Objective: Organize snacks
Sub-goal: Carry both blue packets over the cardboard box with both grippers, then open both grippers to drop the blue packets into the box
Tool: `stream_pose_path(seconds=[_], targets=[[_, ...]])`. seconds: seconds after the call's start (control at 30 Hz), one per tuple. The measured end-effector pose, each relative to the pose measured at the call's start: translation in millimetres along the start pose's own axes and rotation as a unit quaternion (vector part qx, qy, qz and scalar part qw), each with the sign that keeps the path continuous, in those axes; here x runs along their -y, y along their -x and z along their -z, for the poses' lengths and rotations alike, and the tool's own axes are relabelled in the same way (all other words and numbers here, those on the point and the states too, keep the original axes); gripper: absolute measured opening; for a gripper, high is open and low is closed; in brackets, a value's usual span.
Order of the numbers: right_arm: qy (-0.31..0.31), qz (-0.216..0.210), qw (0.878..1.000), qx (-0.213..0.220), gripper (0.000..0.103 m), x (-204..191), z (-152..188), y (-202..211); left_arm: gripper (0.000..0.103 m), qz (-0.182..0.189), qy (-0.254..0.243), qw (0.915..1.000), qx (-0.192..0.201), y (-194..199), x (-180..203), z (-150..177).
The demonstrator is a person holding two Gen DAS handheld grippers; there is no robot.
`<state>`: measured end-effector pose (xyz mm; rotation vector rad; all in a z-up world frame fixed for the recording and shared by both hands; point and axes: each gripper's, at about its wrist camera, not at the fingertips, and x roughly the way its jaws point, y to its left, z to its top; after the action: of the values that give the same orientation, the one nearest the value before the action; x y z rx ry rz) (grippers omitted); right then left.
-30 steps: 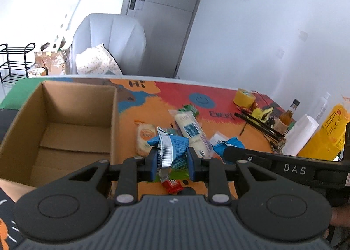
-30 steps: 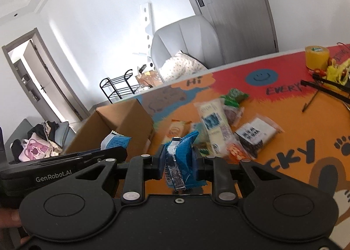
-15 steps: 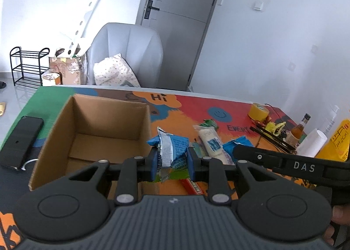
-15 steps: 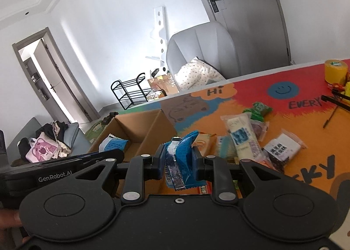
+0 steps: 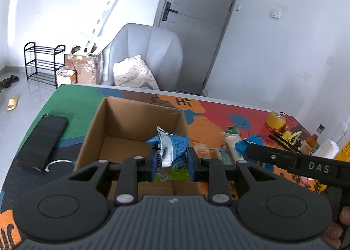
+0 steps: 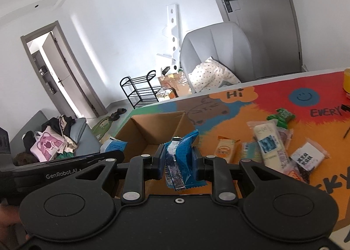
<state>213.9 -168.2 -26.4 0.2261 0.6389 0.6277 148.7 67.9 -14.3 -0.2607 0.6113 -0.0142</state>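
Currently the left gripper point(image 5: 171, 163) clamps one blue snack packet point(image 5: 172, 151) and the right gripper point(image 6: 178, 163) another blue packet point(image 6: 181, 160), both near the cardboard box point(image 5: 122, 123); each should release only once over the box's opening.

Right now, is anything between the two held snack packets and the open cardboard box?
Nothing visible. The left gripper and right gripper each clamp a blue packet by the box, whose open top shows no cover.
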Motion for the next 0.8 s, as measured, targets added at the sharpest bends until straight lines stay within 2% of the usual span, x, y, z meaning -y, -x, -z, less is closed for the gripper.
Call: stream_pose_path(seconds=[0.33, 0.5, 0.77, 0.8], targets=[[0.014, -0.008, 1.000, -0.010, 0.022, -21, -1, -13, 0.027, -0.016, 0.026, 0.9995, -0.005, -5, -27, 0], [0.021, -0.011, 1.000, -0.016, 0.023, -33, -2, -20, 0.032, -0.034, 0.035, 0.9988, -0.007, -6, -39, 0], [0.029, -0.029, 0.999, -0.018, 0.023, -52, -6, -33, 0.060, -0.042, 0.044, 0.9981, 0.002, 9, -52, 4], [0.036, -0.032, 0.999, -0.010, 0.027, -56, -7, -31, 0.061, -0.041, 0.044, 0.9982, 0.002, 11, -52, 4]])
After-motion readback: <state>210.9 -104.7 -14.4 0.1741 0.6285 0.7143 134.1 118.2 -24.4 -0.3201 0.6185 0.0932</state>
